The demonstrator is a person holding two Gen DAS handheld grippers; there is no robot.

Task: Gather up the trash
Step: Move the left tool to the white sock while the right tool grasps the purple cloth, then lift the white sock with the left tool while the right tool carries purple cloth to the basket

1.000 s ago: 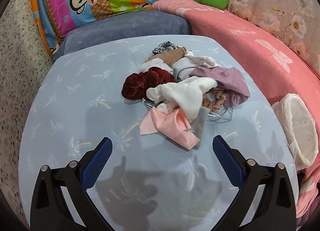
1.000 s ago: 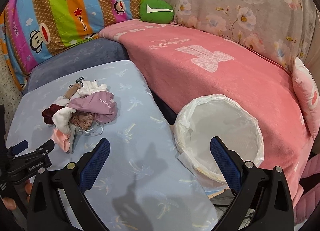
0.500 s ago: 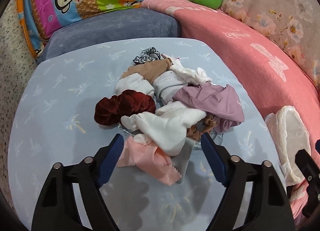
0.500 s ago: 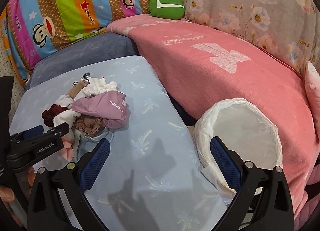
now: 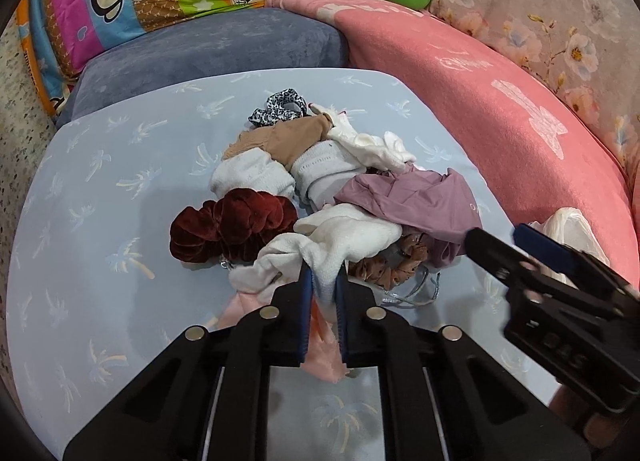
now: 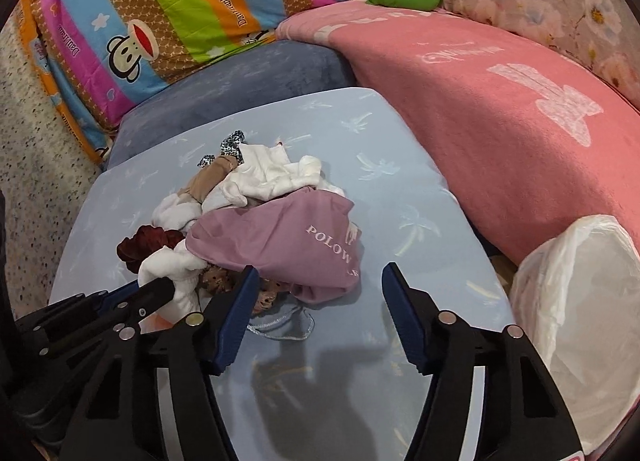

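A: Starting with the left wrist view, what do you see?

B: The left gripper has its jaws just closed, pinching a fold of the white cloth at the near edge of the heap of fabric scraps on the pale blue table. A pink cloth lies under the fingers. The dark red scrunchie sits just left of the grip, the mauve cloth to the right and farther off. The right gripper comes in from the right edge, near the mauve cloth.

A: And the right wrist view?

B: The right gripper has been closing but its jaws still stand apart, pressing on nothing. The near end of the mauve cloth lies between the fingertips, closer to the left finger. The left gripper is at the left, clamped on the white cloth. The white bin bag stands off the table's right edge, beside the pink blanket.
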